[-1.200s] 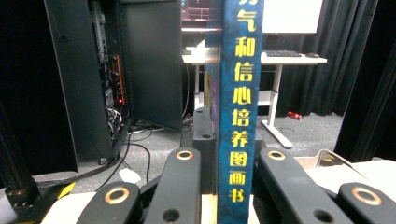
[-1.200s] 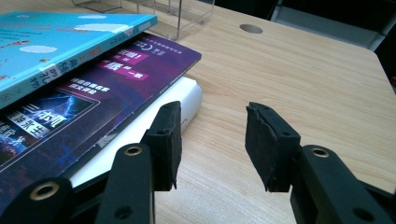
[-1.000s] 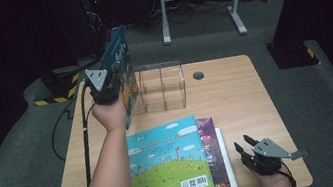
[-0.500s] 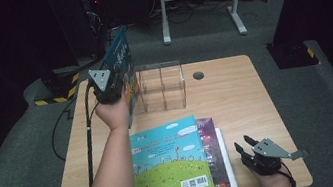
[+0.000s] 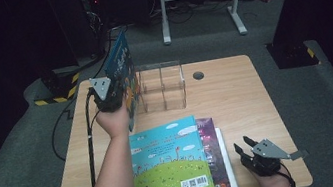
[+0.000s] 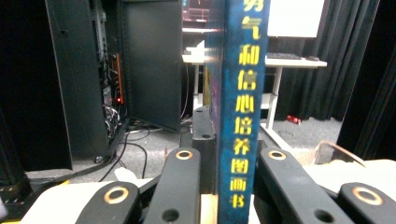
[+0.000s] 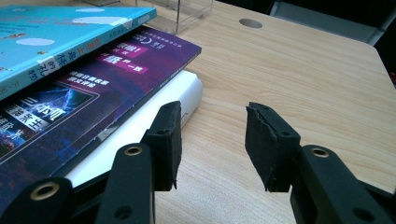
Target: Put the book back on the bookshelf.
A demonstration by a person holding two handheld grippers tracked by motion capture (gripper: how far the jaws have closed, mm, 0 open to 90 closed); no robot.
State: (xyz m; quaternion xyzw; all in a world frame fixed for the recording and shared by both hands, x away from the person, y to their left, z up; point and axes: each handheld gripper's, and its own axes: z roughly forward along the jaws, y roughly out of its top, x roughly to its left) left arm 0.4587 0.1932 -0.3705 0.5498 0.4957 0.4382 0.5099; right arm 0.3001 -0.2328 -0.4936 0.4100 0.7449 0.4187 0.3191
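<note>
Between the left gripper's (image 5: 113, 93) clamped jaws stands a blue book (image 6: 243, 93) upright; the right gripper's (image 7: 212, 140) jaws gape empty over the worktop (image 7: 299, 70).

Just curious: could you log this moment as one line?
left gripper: shut on blue book, upright | right gripper: open, idle | clear organizer: empty

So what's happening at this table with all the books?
A person is holding a blue book upright in the left gripper, beside a clear plastic organizer. The right gripper rests open on the table, next to a stack of three books lying flat.
</note>
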